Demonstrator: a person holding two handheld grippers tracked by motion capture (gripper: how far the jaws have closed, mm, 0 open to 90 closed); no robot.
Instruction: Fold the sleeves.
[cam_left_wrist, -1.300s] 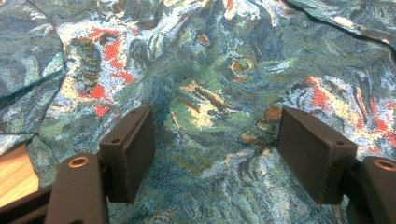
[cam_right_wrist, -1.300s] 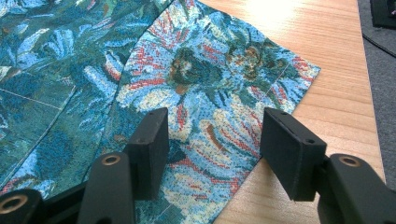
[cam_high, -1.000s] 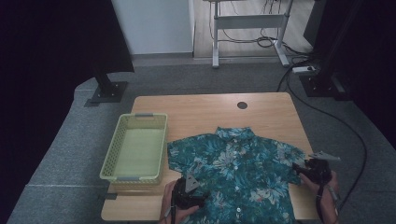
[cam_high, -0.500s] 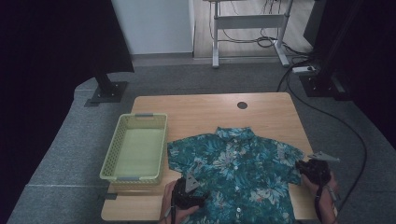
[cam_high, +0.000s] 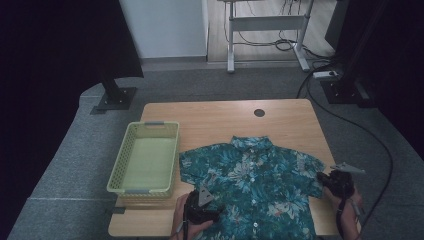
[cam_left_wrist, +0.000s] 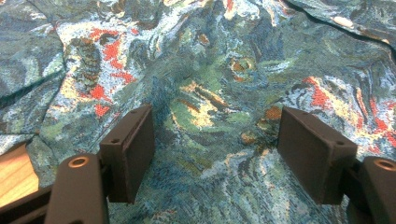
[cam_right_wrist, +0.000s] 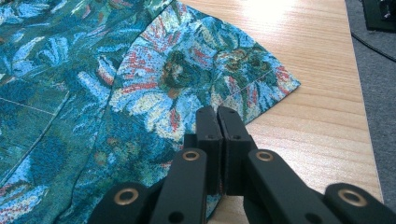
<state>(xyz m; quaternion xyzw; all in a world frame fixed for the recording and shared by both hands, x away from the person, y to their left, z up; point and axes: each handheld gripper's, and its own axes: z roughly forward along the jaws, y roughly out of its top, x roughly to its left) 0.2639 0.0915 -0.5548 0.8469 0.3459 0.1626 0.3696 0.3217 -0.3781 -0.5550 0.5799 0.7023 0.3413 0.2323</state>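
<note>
Trouble could start at our right gripper: its jaws are pressed together at the sleeve edge of the teal floral short-sleeved shirt lying flat on the wooden table, perhaps pinching nothing. Our left gripper, jaws apart over the cloth, may bunch it.

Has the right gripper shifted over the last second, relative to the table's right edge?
Barely, if at all. In the high view the right gripper sits at the shirt sleeve, just inside the table right edge, as before.
</note>
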